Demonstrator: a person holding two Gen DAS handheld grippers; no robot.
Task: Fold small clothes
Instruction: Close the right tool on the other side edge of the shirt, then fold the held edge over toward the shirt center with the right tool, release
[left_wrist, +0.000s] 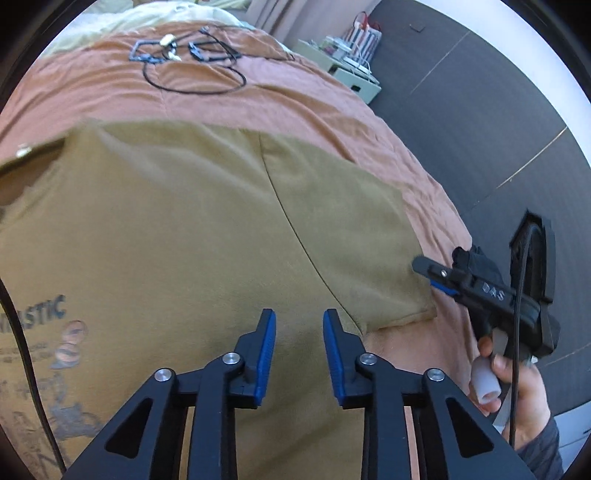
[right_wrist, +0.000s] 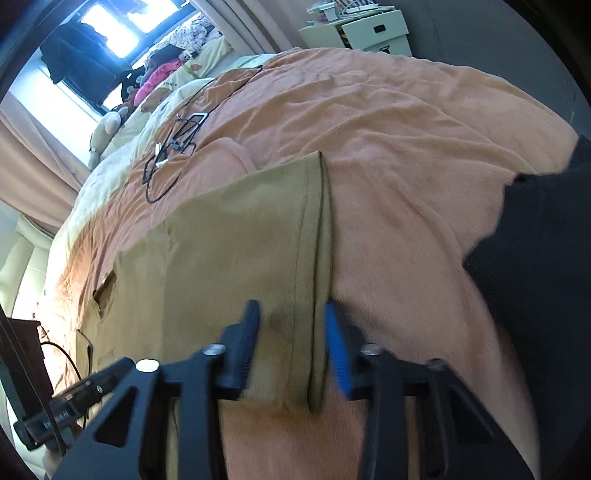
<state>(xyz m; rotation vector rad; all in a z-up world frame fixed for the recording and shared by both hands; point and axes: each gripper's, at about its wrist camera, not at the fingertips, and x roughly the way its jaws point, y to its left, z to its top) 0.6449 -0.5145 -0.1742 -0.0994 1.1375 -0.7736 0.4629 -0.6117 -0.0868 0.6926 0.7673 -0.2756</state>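
Note:
An olive T-shirt (left_wrist: 192, 229) with a grey print lies spread flat on an orange blanket (left_wrist: 258, 99). My left gripper (left_wrist: 299, 347) hovers low over the shirt by the sleeve seam, jaws apart, flat cloth showing between the blue pads (left_wrist: 267, 350). In the right wrist view the right gripper (right_wrist: 291, 336) straddles the sleeve's hemmed edge (right_wrist: 317, 240). Its jaws are apart, and I see no pad pressing the cloth. From the left wrist view the right gripper (left_wrist: 430, 271) meets the sleeve's outer corner, held by a hand (left_wrist: 517, 387).
Black cables and small devices (left_wrist: 192, 62) lie on the blanket beyond the shirt. A white box (left_wrist: 354, 70) stands on the dark floor (left_wrist: 480, 129) past the bed's edge. A black cloth shape (right_wrist: 535, 277) fills the right. Pillows and plush toys (right_wrist: 110, 125) sit by the window.

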